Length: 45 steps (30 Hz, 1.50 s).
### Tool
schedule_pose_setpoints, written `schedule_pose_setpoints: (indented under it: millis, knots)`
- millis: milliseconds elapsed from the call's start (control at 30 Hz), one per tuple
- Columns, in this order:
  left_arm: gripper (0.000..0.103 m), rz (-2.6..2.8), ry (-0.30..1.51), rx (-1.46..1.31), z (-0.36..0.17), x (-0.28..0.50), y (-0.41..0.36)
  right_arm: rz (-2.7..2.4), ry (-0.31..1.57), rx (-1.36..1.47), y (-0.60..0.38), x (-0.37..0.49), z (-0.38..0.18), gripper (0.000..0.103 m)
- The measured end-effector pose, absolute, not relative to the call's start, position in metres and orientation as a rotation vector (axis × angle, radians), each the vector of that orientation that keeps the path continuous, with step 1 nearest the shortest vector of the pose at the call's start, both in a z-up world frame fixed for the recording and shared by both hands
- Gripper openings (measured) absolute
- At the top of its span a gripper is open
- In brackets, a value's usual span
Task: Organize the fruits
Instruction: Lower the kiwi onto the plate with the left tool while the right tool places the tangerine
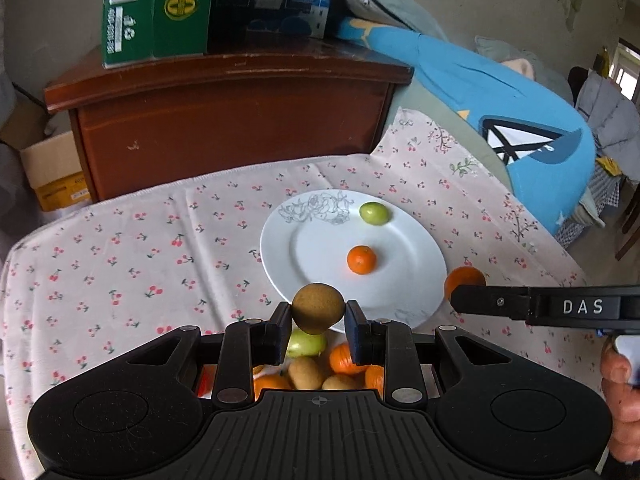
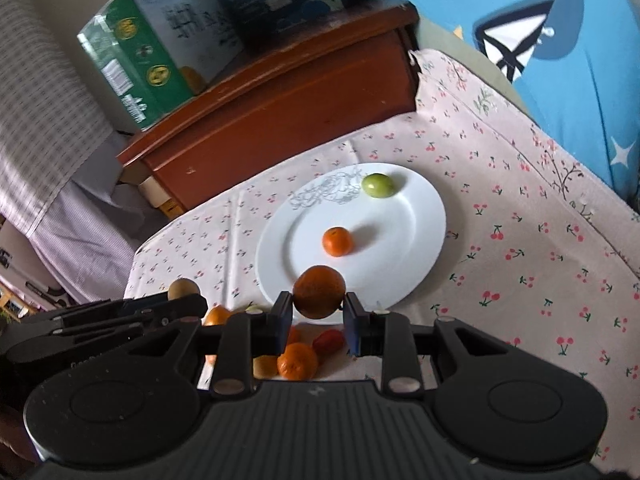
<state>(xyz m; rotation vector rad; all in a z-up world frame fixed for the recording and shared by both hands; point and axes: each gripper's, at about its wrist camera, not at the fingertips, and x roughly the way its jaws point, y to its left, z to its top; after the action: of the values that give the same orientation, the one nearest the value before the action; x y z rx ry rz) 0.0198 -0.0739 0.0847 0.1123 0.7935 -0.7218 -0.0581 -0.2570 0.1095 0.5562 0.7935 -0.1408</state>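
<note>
The fingers [image 1: 280, 326] of the left gripper [image 1: 318, 324] are closed on a brown fruit [image 1: 317, 307] at lower centre; an orange [image 2: 319, 291] is clamped by the right gripper [image 2: 318, 320], just before the white plate [image 2: 416, 236].

"DAS" in white on right hand-held gripper [image 1: 456, 298]; other print, e.g. on green box [image 1: 154, 8], not legible.

Your surface: a cherry-print tablecloth [image 1: 132, 264].
On it you have a white plate [image 1: 400, 288] and loose fruit pile [image 1: 320, 372] nearer you.
</note>
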Motion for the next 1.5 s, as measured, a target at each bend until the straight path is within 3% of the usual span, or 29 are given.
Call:
schedule_pose_setpoints:
  millis: [967,1000,1067,1167,1333,1500]
  knots:
    - [0.029,-0.709,0.842,0.163,0.047,0.068,-0.126,-0.233,0.862,0.594,-0.279,-0.005,0.064,0.031]
    - [0.032,-0.709,0.846,0.154,0.049,0.069,-0.126,-0.237,0.856,0.597,-0.28,-0.004,0.064,0.031]
    - [0.052,-0.701,0.835,0.126,0.054,0.07,-0.123,-0.244,0.837,0.601,-0.281,-0.004,0.067,0.031]
    - [0.069,-0.67,0.786,0.124,0.067,0.069,-0.118,-0.248,0.808,0.586,-0.282,-0.004,0.074,0.031]
    - [0.081,-0.634,0.772,0.093,0.084,0.071,-0.106,-0.239,0.782,0.562,-0.28,-0.004,0.083,0.032]
    - [0.082,-0.581,0.798,0.088,0.088,0.071,-0.092,-0.227,0.79,0.546,-0.275,-0.007,0.085,0.036]
